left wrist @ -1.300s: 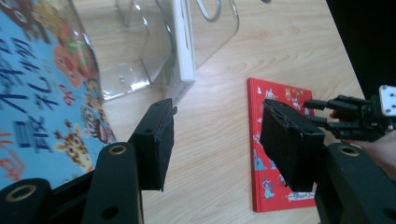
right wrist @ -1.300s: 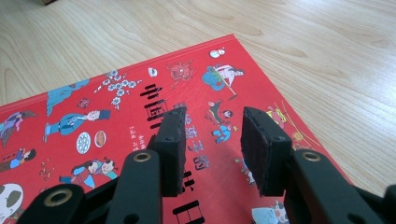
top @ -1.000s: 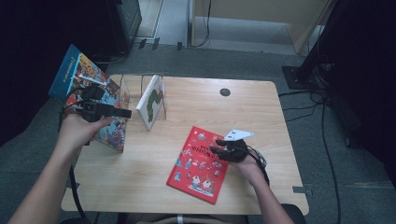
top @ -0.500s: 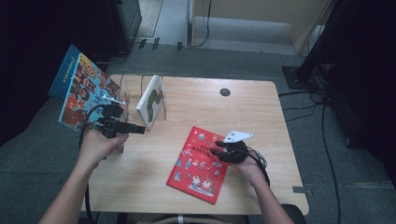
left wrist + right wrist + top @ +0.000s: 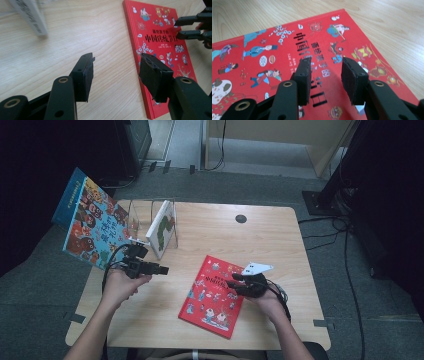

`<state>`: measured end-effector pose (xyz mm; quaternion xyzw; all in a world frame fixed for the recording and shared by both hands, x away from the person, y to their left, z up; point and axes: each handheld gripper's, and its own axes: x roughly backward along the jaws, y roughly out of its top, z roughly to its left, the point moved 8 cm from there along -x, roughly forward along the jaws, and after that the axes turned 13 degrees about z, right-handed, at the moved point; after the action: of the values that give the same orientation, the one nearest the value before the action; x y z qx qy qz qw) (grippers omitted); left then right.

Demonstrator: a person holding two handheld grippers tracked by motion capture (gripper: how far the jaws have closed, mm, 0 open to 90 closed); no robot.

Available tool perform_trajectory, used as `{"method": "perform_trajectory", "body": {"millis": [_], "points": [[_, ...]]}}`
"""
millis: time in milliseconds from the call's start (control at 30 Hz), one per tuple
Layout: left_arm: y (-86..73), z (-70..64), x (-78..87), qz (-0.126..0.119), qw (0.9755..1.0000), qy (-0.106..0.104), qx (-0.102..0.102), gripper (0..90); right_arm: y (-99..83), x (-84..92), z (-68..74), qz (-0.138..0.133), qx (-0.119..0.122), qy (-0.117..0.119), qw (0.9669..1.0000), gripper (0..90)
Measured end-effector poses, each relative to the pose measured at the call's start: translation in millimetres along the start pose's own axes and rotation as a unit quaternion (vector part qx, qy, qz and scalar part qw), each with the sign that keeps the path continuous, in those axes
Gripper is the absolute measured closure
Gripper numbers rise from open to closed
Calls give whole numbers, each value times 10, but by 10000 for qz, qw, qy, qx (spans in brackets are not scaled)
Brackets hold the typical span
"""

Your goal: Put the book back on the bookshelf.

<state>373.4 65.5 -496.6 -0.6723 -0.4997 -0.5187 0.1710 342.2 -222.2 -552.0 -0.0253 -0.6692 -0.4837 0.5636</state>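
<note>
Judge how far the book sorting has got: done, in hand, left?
Done: a white-and-green book stands in the clear rack, a colourful picture book leaning at its left end. In hand: the right gripper, jaws open but just closing, is over the red book; the left gripper, also open, points toward it. Left: that book lies flat on the table, ungripped.

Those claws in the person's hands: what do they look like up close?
Each claw is black. The left claw has two flat rectangular pads on hinged black arms with brass-coloured rivets; the right claw is built the same. From above, a black cable trails from each, and the right one carries a pale three-cornered plate. The forearms are bare, no sleeves.
</note>
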Motion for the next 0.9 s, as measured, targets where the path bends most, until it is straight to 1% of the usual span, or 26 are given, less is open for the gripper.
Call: {"method": "perform_trajectory", "body": {"millis": [33, 167, 200, 233, 267, 333, 367, 400, 467, 600, 700, 733, 800, 900], "points": [[-7, 5, -39, 19, 10000, 26, -34, 454, -8, 3, 0, 6, -8, 9, 10000, 602], [-22, -2, -203, 113, 9999, 19, -80, 454, -58, 26, -5, 15, -37, -22, 10000, 602], [-23, -10, -235, 109, 9999, 9, -131, 458, -69, 33, -5, 16, -63, -35, 10000, 602], [-28, -24, -264, 117, 9996, -20, -248, 487, -80, 40, -10, 14, -69, -47, 10000, 602], [-28, -28, -284, 122, 9995, -23, -298, 499, -92, 47, -9, 20, -111, -40, 9999, 602], [-24, -22, -337, 177, 9992, 122, -340, 501, -114, 55, -14, 19, -144, -50, 9999, 602], [-21, -23, -360, 194, 9990, 130, -379, 502, -126, 56, -21, 14, -139, -54, 9999, 602], [-18, -26, -386, 226, 9988, 114, -412, 501, -143, 59, -25, 39, -167, -59, 9998, 602], [-8, -36, -421, 206, 9987, 63, -455, 502, -168, 67, -29, 53, -226, -60, 9997, 609], [18, -55, -479, 133, 9989, 11, -450, 494, -212, 92, -49, 34, -257, -106, 9996, 616], [28, -83, -523, 98, 9984, 10, -553, 496, -245, 109, -53, 39, -297, -124, 9995, 623], [32, -100, -549, 93, 9981, -26, -605, 504, -259, 117, -58, 45, -305, -135, 9994, 625], [32, -122, -588, 99, 9976, -28, -678, 534, -280, 131, -63, 37, -359, -149, 9992, 634], [26, -129, -656, 169, 9961, 53, -865, 553, -316, 148, -74, 31, -436, -165, 9989, 648]]}}
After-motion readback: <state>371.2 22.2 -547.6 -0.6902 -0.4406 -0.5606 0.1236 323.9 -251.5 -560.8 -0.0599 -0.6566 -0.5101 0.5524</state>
